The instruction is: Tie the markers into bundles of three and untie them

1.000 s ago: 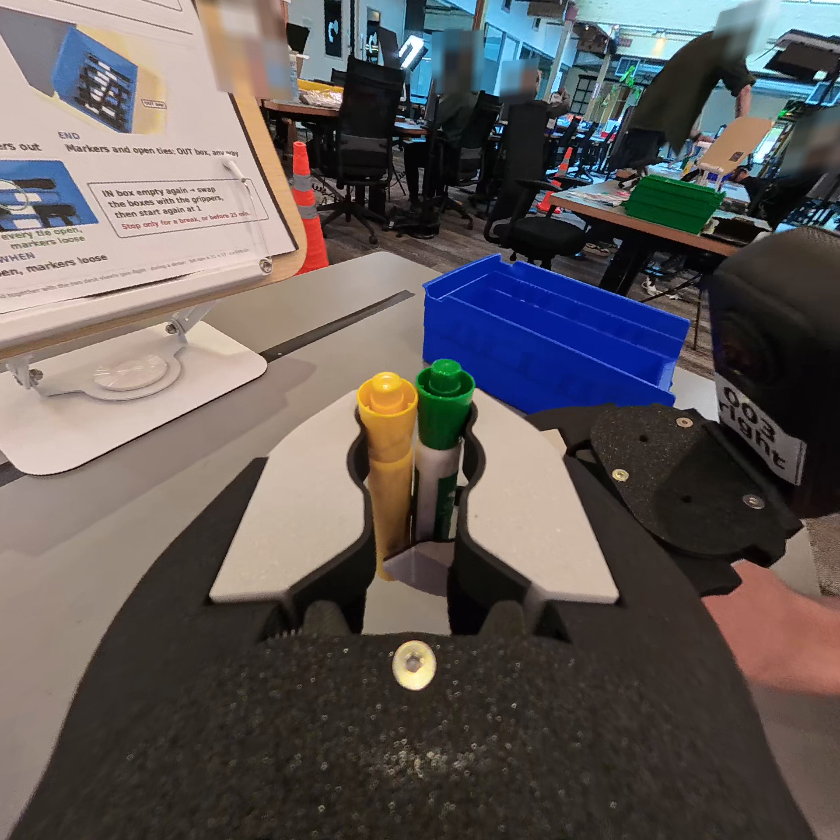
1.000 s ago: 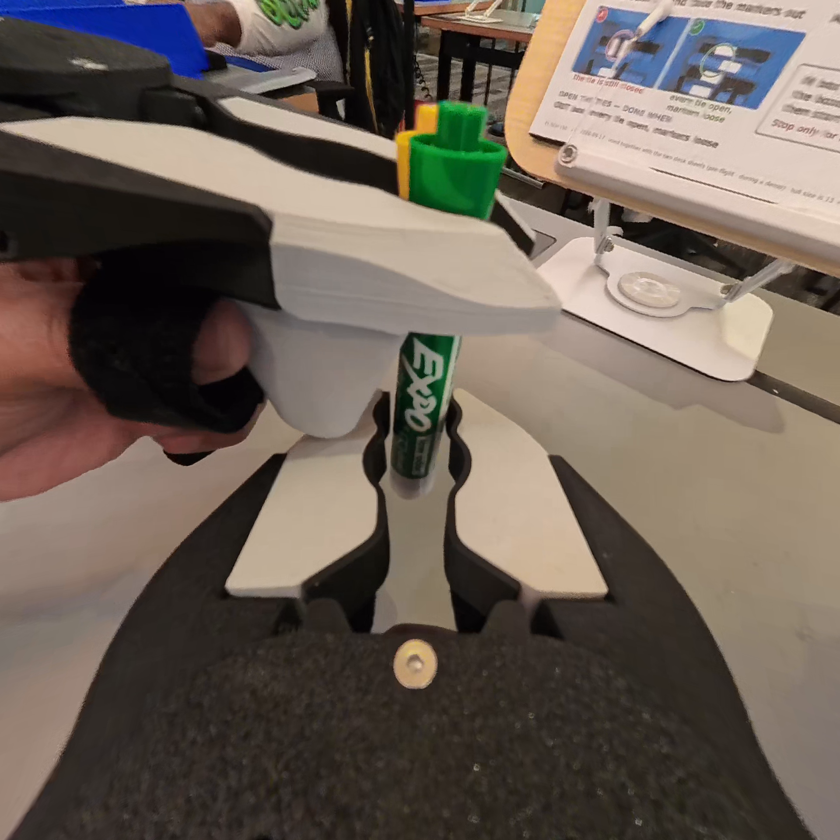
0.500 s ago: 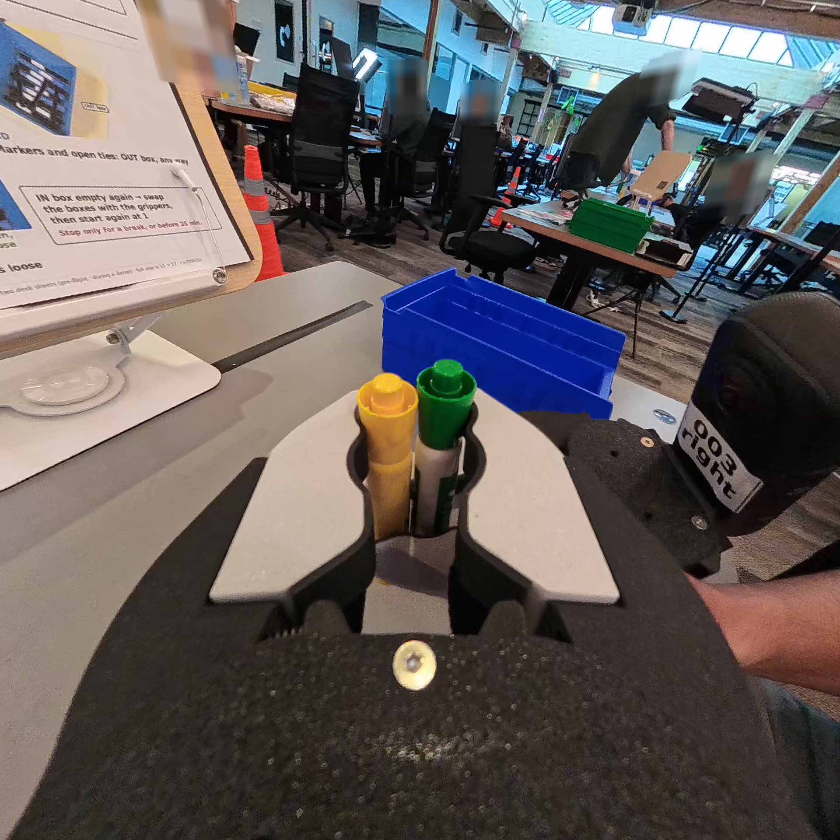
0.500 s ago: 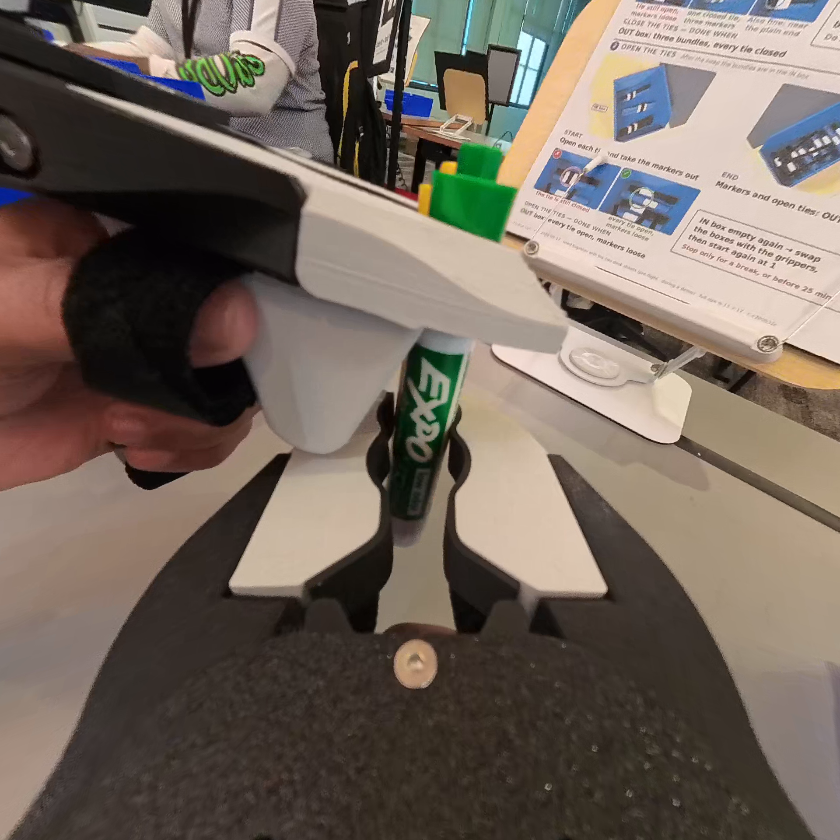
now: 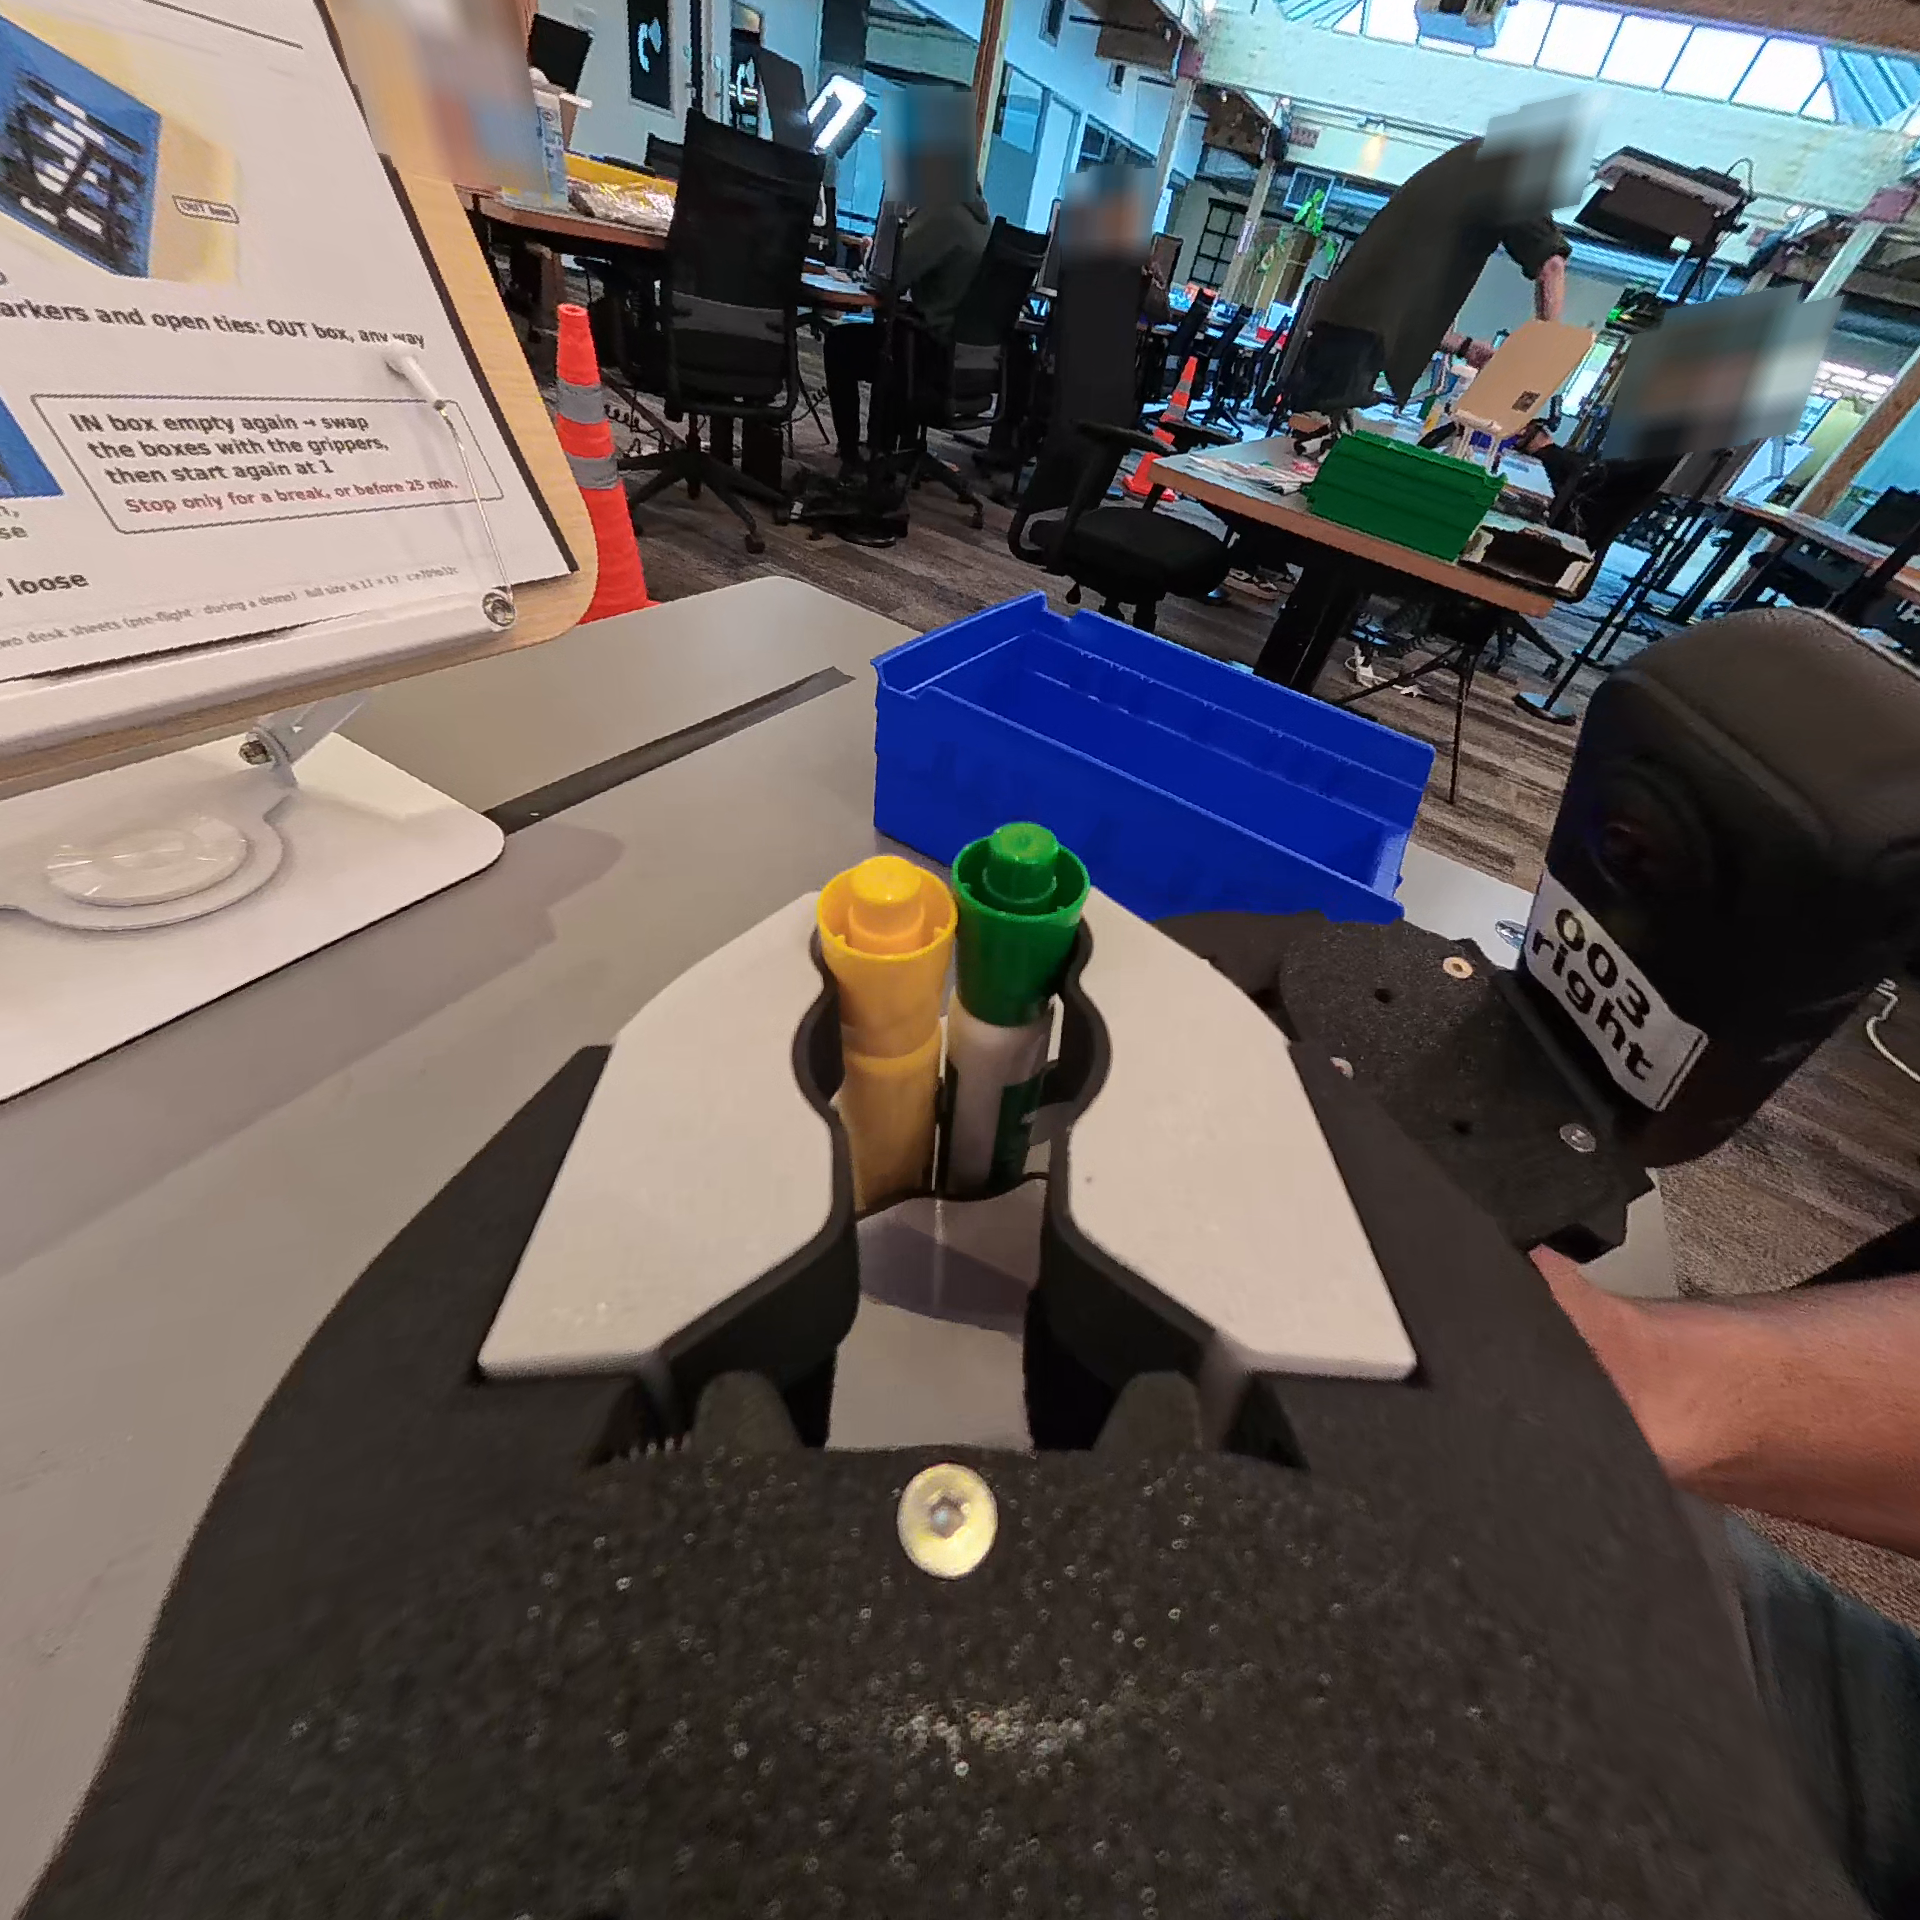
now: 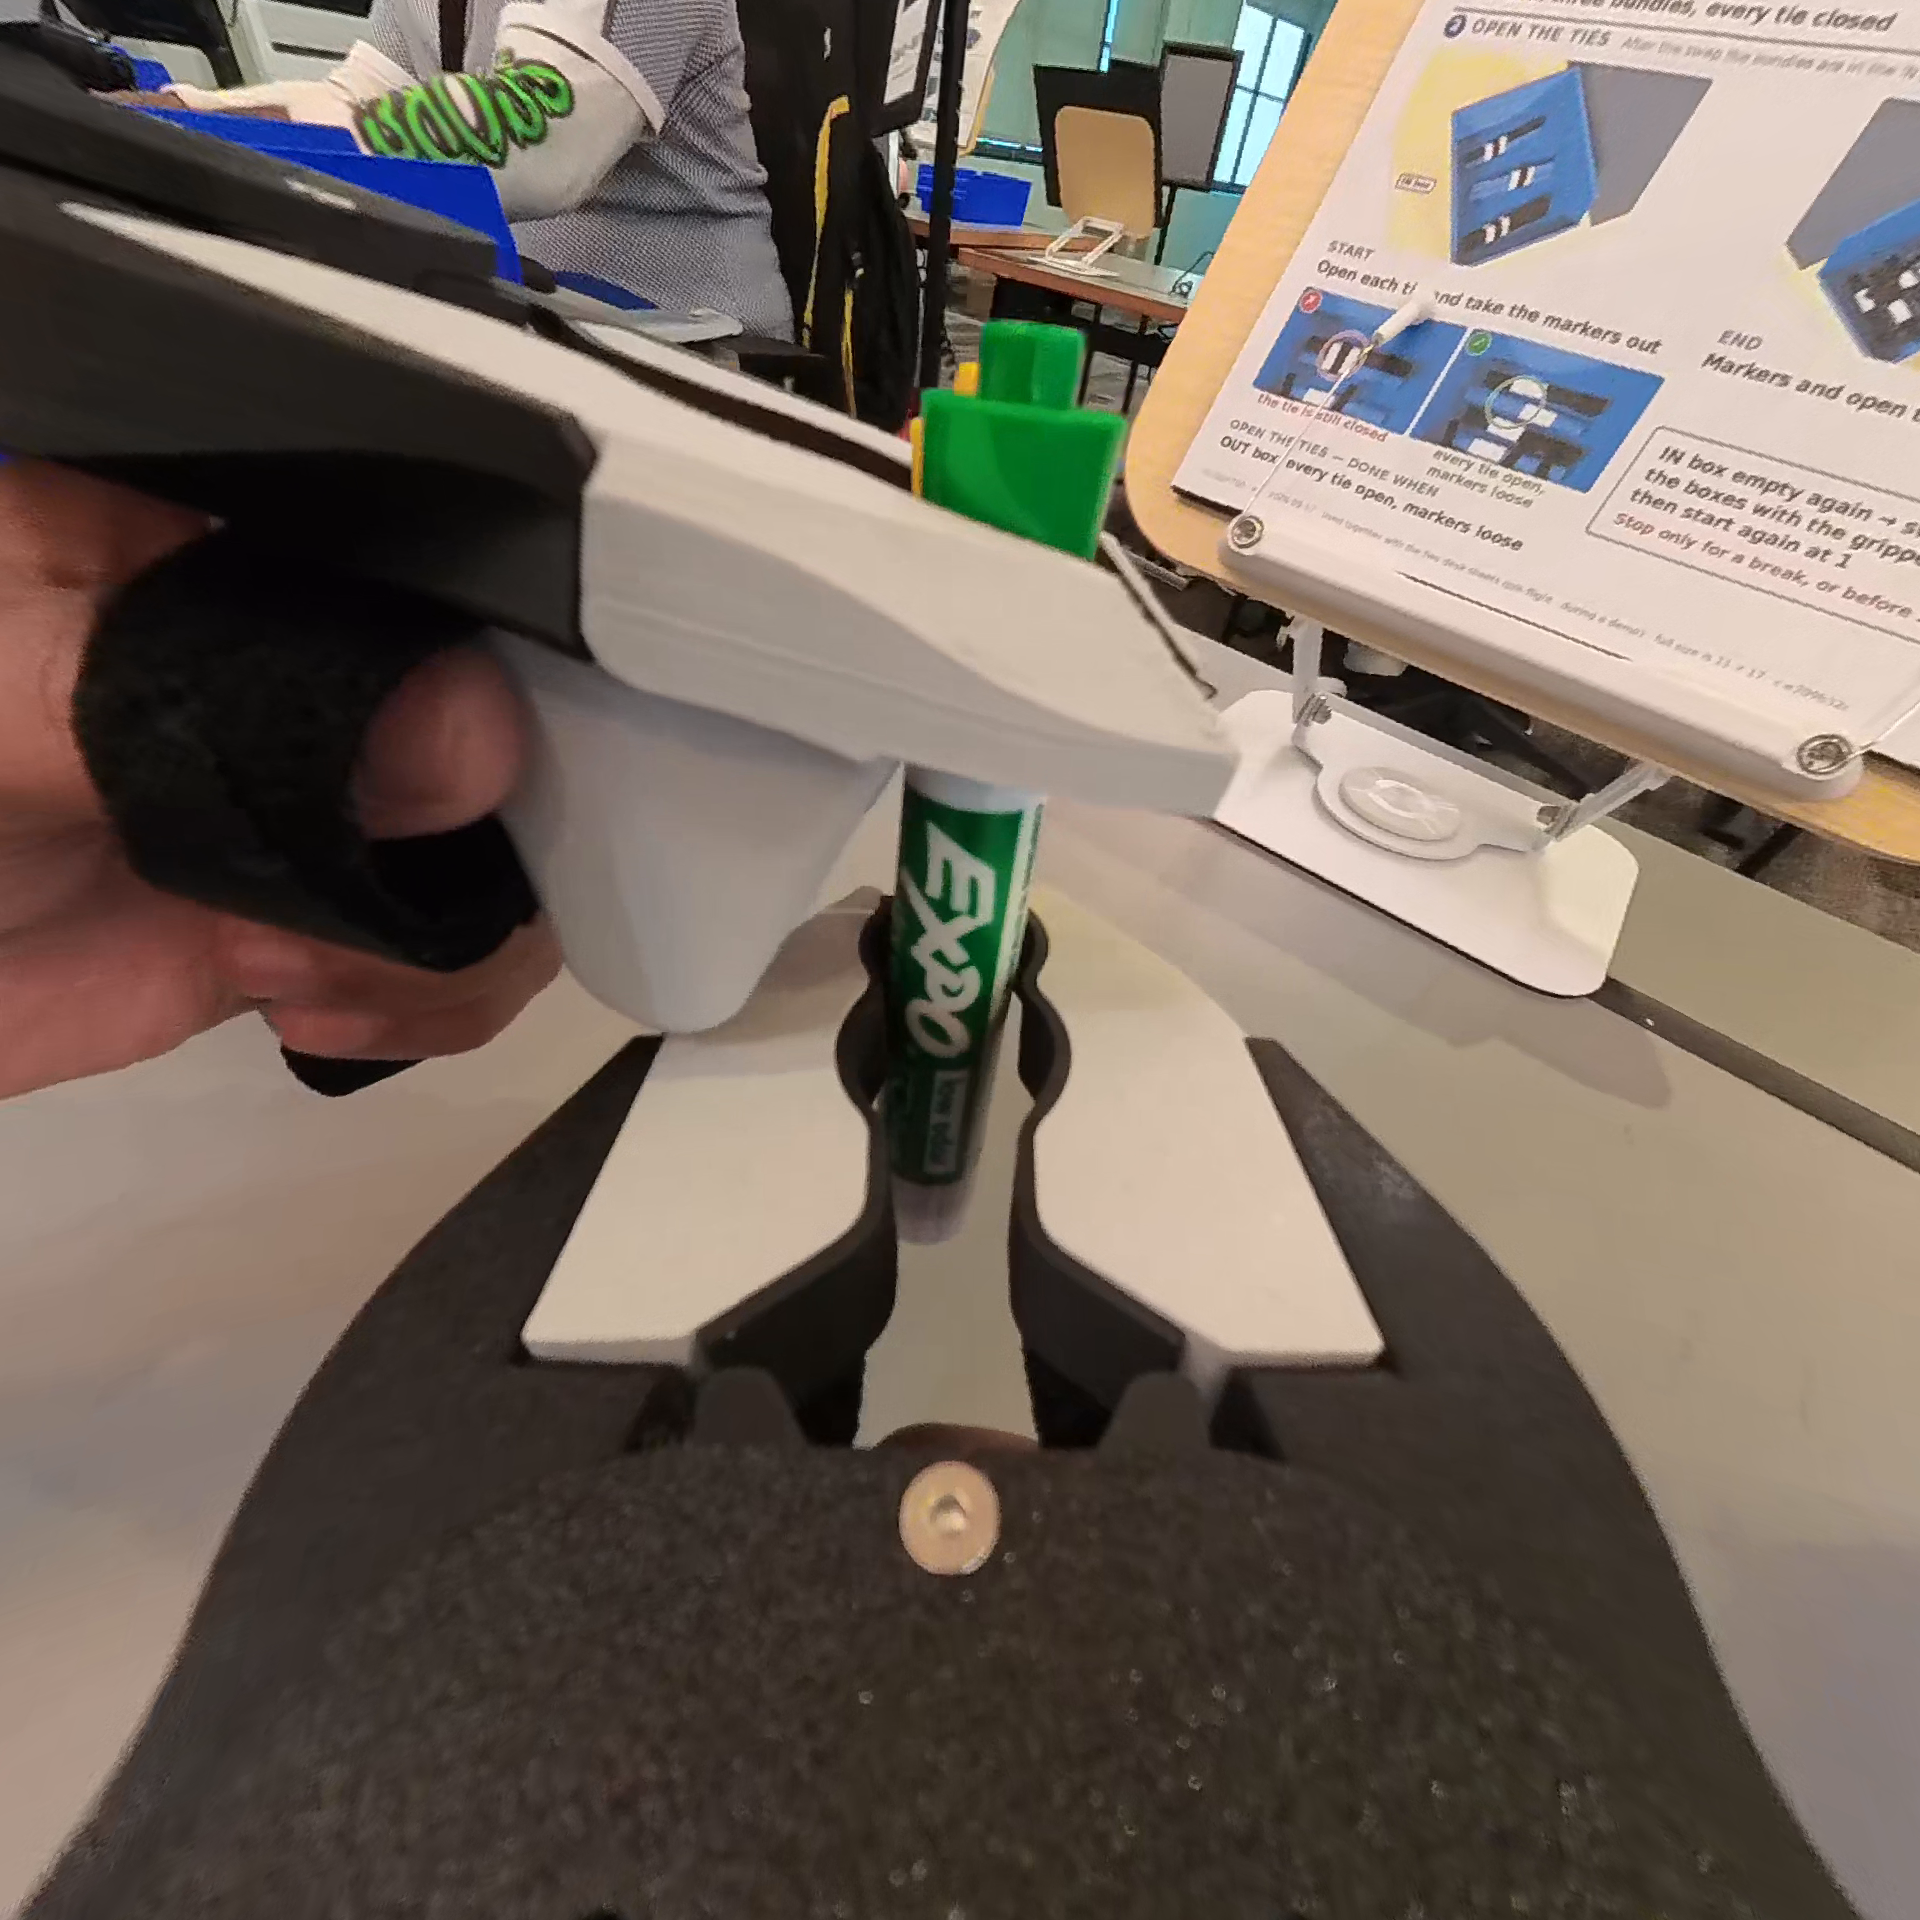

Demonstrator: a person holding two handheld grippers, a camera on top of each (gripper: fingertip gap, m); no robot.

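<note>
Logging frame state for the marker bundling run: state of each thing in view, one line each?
left tongs: shut on yellow and green markers, side by side
right tongs: shut on green marker's lower barrel
yellow marker: capped, upright, off the table
green marker: capped, upright, gripped by both tongs
blue bin: on the table, open top, no contents visible
instruction board: tilted on its white stand
</note>
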